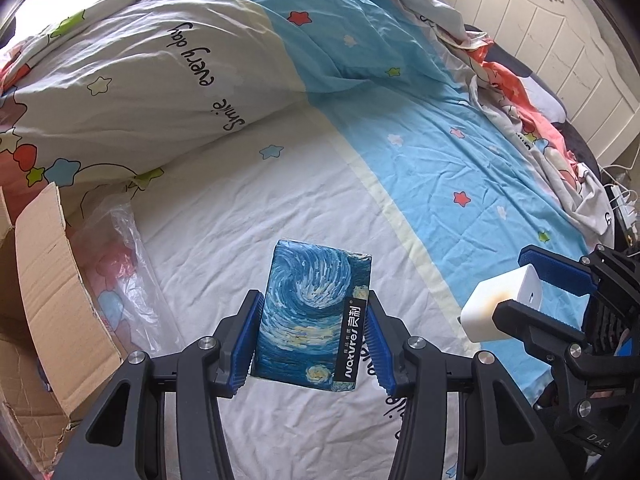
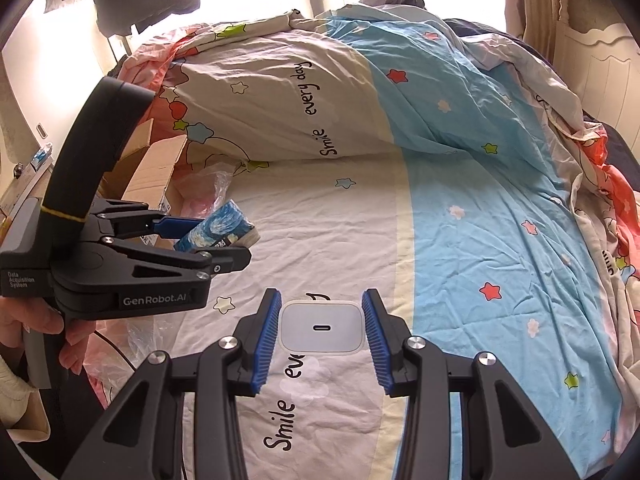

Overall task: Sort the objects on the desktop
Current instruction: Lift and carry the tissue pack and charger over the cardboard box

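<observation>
On my far left sits the open brown cardboard carton [image 1: 48,280] at the edge of the bed [image 1: 280,208], with a crumpled clear plastic bag [image 1: 128,248] lying just beside it on the star-printed sheet.

My left claw [image 1: 314,320] is clamped on the small rectangular box printed with a blue swirling night-sky painting [image 1: 312,316], held clear above the sheet. The blue pads [image 1: 248,340] bear on its two long side faces, near the lower half. I judge it light and fairly stiff, though thin card would dent under a hard squeeze, and its glossy skin may slide, so those broad flat sides are the right place to hold it.

Further right, my right claw [image 2: 322,328] grips the white rounded-corner plastic charger block with one slot port [image 2: 322,326], also off the bed, port face toward the camera. The ribbed pads [image 2: 268,332] pinch its two smooth flat flanks. I take it for dense, rigid and slippery; a centred grip across the flanks should keep it from twisting.

Whether either piece is bound for the carton, I cannot tell.
</observation>
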`<state>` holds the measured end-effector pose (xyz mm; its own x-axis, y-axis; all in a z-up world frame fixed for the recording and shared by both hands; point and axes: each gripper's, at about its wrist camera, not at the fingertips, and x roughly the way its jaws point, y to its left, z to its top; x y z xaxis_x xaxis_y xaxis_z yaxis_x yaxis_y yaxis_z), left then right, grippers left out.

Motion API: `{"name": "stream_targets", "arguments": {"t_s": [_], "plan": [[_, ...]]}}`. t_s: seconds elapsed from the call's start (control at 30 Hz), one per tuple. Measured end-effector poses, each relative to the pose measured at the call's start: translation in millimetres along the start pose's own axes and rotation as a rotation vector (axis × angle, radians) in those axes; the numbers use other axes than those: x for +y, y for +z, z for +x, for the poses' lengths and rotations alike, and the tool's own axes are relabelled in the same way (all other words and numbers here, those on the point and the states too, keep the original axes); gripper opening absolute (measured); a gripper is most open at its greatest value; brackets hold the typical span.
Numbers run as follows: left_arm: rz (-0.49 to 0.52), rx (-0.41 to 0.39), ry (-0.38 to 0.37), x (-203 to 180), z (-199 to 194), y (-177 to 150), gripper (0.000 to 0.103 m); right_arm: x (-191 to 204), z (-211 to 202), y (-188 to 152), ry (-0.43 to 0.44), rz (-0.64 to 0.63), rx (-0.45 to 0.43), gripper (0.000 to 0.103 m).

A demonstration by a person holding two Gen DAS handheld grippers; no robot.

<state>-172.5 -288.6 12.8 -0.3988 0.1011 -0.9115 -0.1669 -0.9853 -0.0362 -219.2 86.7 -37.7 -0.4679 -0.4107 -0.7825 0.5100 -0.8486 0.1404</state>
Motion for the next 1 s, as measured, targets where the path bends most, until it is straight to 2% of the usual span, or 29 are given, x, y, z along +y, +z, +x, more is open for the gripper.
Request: {"name": "stream_targets", "arguments": {"t_s": [0.03, 0.07, 0.2, 0.43, 0.8, 1.0], "plan": [[-0.001, 0.0, -0.001, 26.0, -16.7, -9.3, 0.05, 2.7, -3.9, 0.1, -0.001, -0.004, -0.003, 0.039], [-0.003, -0.001, -0.001, 34.2, -25.5, -12.8, 0.05, 5.5, -7.6, 0.5, -0.001, -0.007, -0.006, 0.039], [-0.015, -0.009, 0.0, 45.6, -56.7, -28.9, 0.05, 17.7, -22.0, 2.1, -0.001, -0.017, -0.02, 0.039], [-0.027, 0.021, 0.012, 92.9, -102.2, -87.1, 0.05, 41.8, -38.3, 0.7, 0.002, -0.04, -0.038, 0.039], [-0.042, 0.006, 0.023, 151.7, -124.7, -101.4, 0.05, 87.7, -43.8, 6.9, 0.021, -0.104, -0.044, 0.039], [-0.08, -0.01, 0.034, 213.6, -157.3, -111.8, 0.05, 115.3, -43.7, 20.3, 0.041, -0.138, -0.062, 0.039]]}}
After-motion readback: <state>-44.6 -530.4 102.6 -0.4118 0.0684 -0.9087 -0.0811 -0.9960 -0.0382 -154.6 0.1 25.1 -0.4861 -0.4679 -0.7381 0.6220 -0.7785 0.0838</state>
